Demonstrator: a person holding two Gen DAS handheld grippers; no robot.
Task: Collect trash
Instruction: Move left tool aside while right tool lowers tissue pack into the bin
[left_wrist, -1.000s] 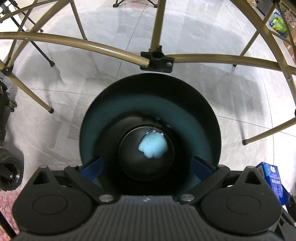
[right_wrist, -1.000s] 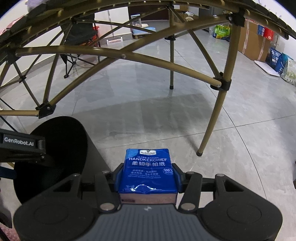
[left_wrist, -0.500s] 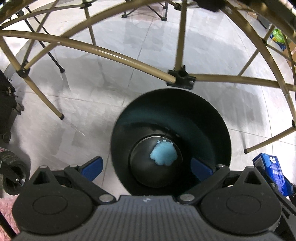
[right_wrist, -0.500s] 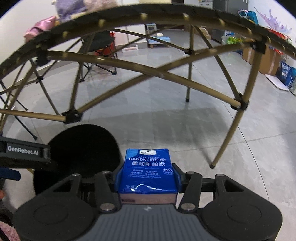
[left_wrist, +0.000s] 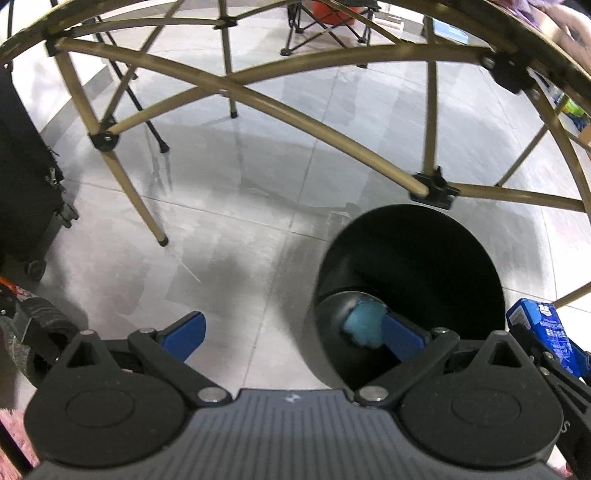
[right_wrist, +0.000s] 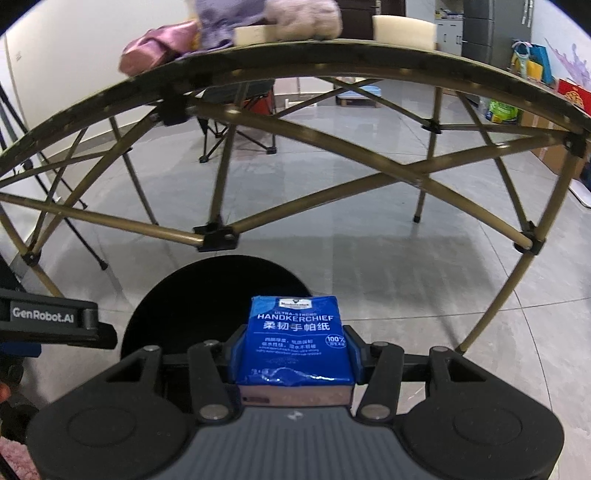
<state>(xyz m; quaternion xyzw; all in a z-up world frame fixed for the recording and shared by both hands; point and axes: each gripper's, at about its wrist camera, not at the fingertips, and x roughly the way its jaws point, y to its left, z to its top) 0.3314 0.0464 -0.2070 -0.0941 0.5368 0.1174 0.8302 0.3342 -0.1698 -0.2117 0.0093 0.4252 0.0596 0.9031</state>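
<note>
A black round trash bin (left_wrist: 417, 254) stands on the tiled floor under a folding table. A light blue crumpled wad (left_wrist: 364, 321) lies at its bottom. My left gripper (left_wrist: 291, 332) is open and empty, left of and above the bin's mouth, its right finger over the opening. My right gripper (right_wrist: 295, 339) is shut on a blue handkerchief tissue pack (right_wrist: 297, 338), held just in front of the bin (right_wrist: 218, 295). The pack also shows at the right edge of the left wrist view (left_wrist: 546, 332).
Gold table legs and cross braces (left_wrist: 295, 114) span above and behind the bin. A black suitcase (left_wrist: 26, 177) stands at the left. Folding chairs (right_wrist: 236, 122) sit behind the table. Boxes and bags (right_wrist: 532, 66) line the right wall. Cloth items (right_wrist: 221, 29) lie on the tabletop.
My left gripper has moved left and lifted away from over the bin, so the bin now sits to its right. My right gripper has moved left with the pack toward the bin.
</note>
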